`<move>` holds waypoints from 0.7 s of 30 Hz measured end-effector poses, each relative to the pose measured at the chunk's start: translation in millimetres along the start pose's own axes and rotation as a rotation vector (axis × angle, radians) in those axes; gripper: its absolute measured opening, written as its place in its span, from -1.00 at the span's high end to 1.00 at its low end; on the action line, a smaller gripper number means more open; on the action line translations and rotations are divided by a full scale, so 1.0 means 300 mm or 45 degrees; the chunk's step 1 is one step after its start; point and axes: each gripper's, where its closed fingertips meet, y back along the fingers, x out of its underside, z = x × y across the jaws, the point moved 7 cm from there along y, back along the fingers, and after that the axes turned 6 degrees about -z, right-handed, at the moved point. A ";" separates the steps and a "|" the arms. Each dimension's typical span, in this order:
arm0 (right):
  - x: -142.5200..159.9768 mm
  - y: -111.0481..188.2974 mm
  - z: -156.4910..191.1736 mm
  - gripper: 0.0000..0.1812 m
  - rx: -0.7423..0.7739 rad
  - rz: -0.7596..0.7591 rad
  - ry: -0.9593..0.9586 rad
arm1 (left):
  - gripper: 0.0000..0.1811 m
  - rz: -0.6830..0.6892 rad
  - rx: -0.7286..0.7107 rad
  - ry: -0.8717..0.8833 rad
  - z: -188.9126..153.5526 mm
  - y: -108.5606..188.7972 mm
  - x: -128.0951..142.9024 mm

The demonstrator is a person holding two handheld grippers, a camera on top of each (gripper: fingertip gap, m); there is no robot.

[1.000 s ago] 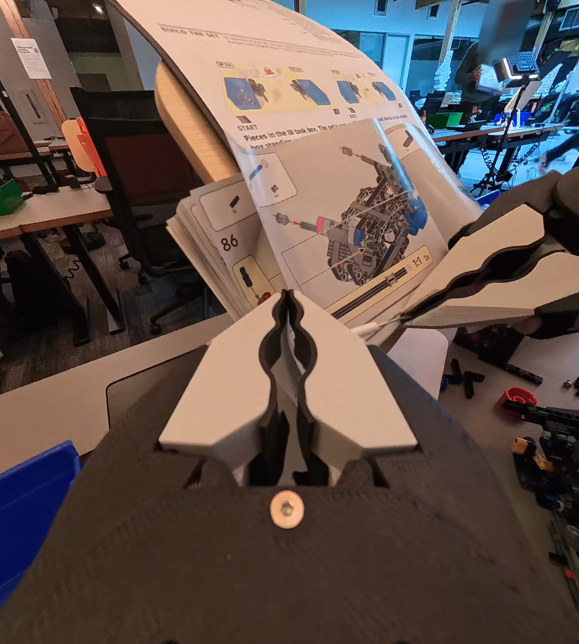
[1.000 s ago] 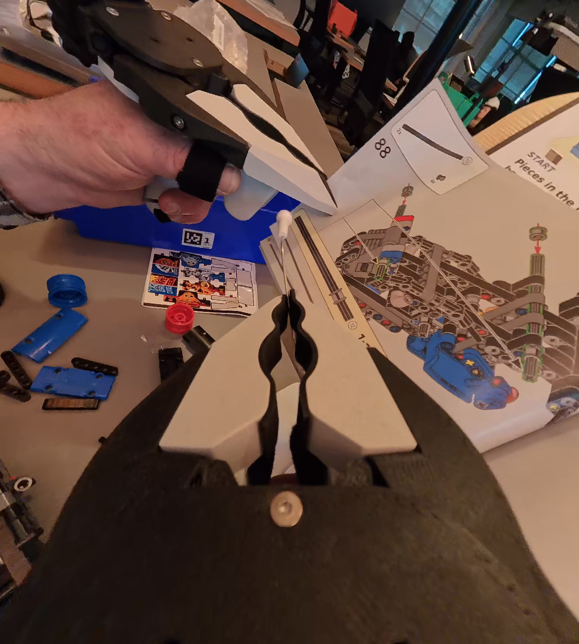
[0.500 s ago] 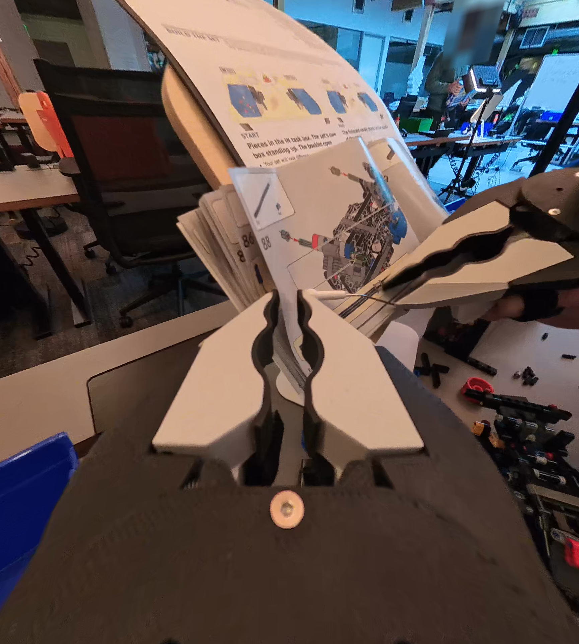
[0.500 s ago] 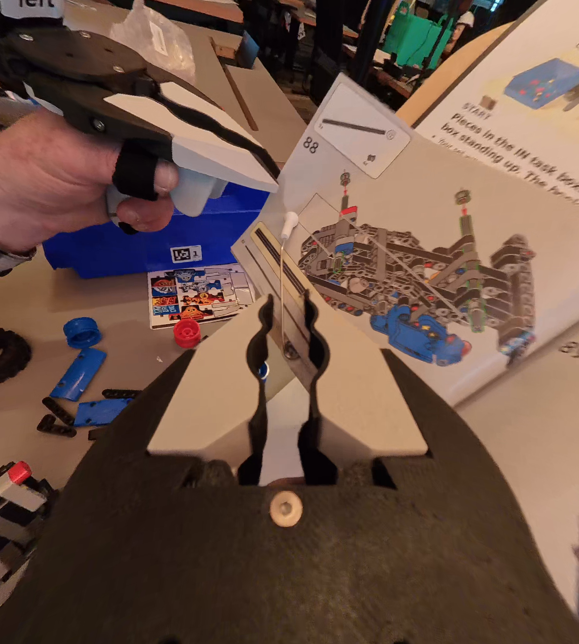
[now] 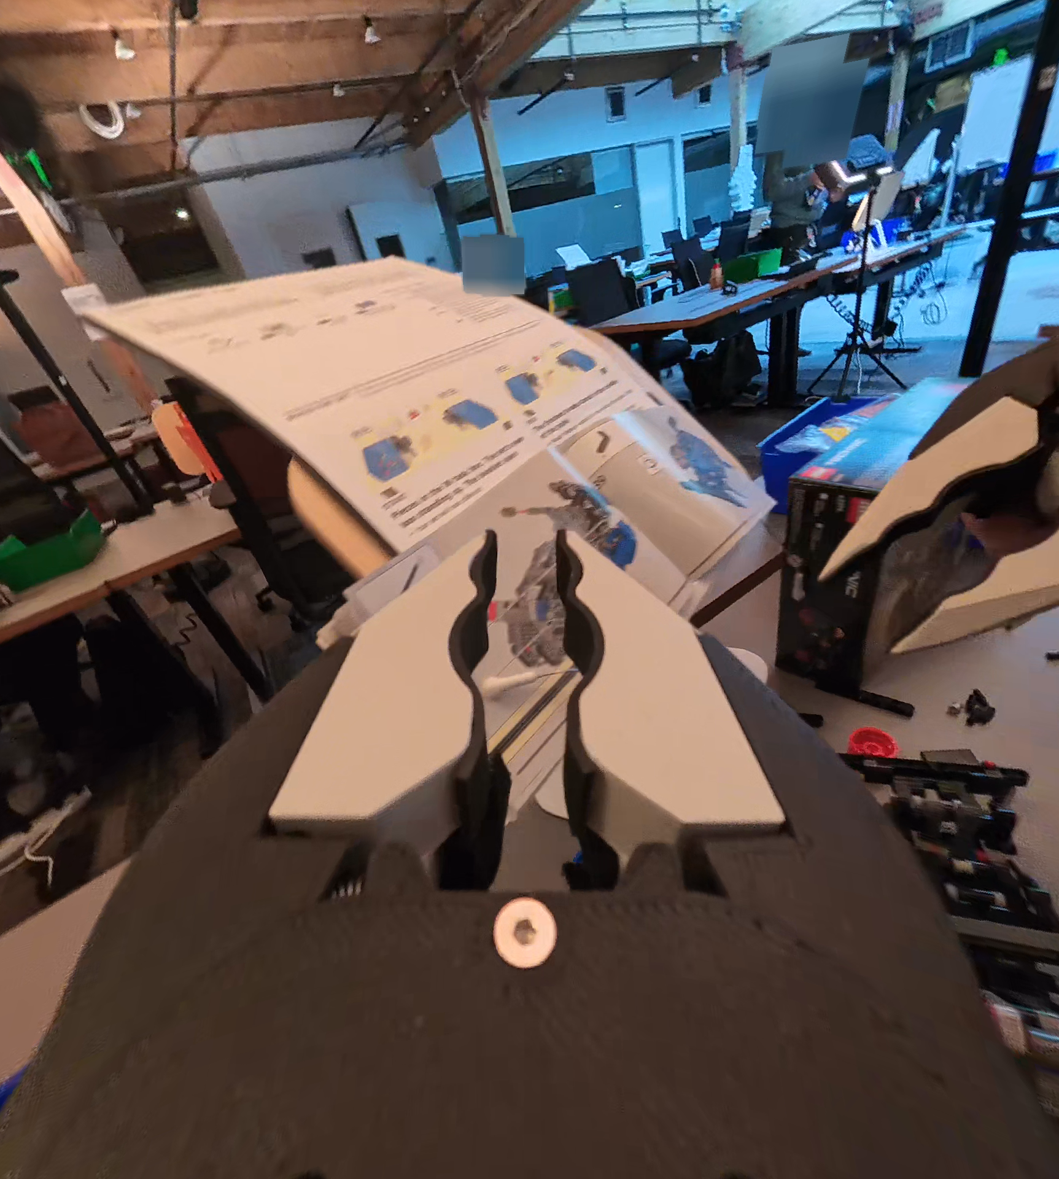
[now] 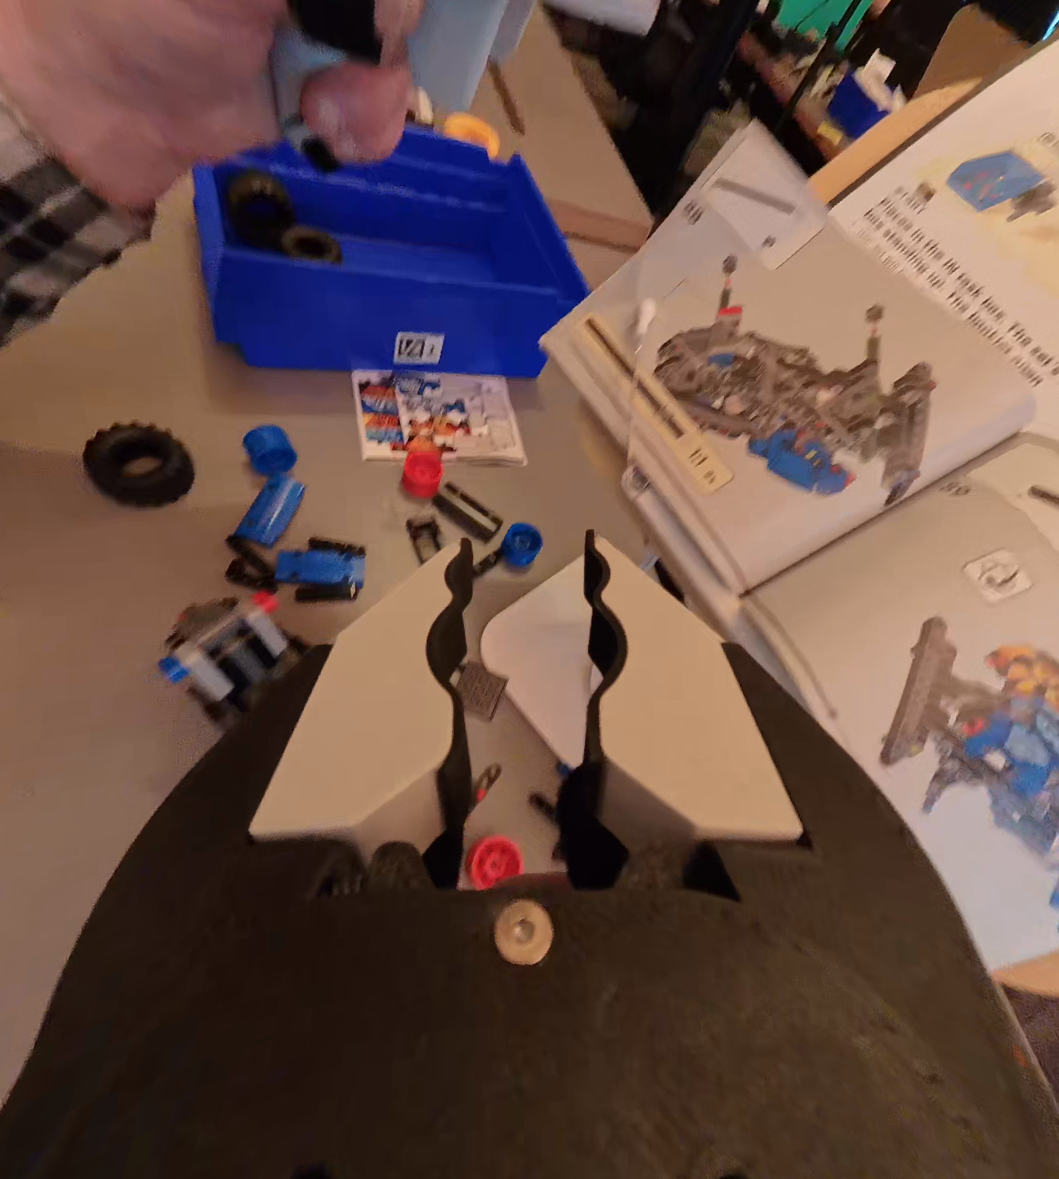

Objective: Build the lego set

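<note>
The open instruction booklet (image 6: 833, 408) leans on a curved board, held by a thin wire clip with a white tip (image 6: 644, 316); it also shows in the left wrist view (image 5: 584, 510). My left gripper (image 5: 523, 545) is open and empty, a little in front of the booklet. My right gripper (image 6: 526, 548) is open and empty above loose parts on the table; it also shows in the left wrist view (image 5: 858, 612). A partly built black model (image 5: 960, 823) lies at the right. Loose blue pieces (image 6: 316, 564), a red wheel (image 6: 421, 472) and a black tyre (image 6: 137, 462) lie scattered.
A blue bin (image 6: 380, 306) holding tyres stands at the back, with a sticker sheet (image 6: 437, 415) in front. A hand (image 6: 163, 83) is above the bin. The black set box (image 5: 833, 574) stands upright at the right. A small built piece (image 6: 227, 644) lies left. The tips of one gripper are about 15 cm away from the tips of the other. The partly built black model (image 5: 960, 823) lies some 15 cm from my right tips, 30 cm from my left tips. About 25 cm separates my right fingertips from the red wheel (image 6: 421, 472).
Both grippers were shut on the booklet's pages and wire clip; both have opened, let go and pulled back. The page now rests open on its own.
</note>
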 end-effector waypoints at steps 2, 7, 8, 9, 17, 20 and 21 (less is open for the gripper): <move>0.036 0.038 0.050 0.62 -0.051 0.105 0.020 | 0.82 -0.001 0.047 -0.044 -0.049 -0.004 -0.035; 0.090 0.118 0.149 0.62 -0.044 0.170 0.050 | 0.82 0.125 0.156 -0.196 -0.164 -0.014 -0.029; 0.099 0.128 0.168 0.62 -0.043 0.157 0.033 | 0.81 0.169 0.176 -0.228 -0.187 -0.010 -0.011; 0.109 0.136 0.185 0.62 -0.040 0.146 0.019 | 0.81 0.211 0.198 -0.257 -0.210 -0.002 0.009; 0.212 0.174 0.260 0.63 -0.018 0.135 -0.119 | 0.72 0.436 0.493 -0.286 -0.403 0.101 0.254; 0.242 0.173 0.291 0.64 -0.016 0.130 -0.154 | 0.65 0.461 0.623 -0.188 -0.455 0.126 0.343; 0.251 0.171 0.302 0.63 -0.017 0.124 -0.162 | 0.64 0.454 0.650 -0.166 -0.465 0.130 0.363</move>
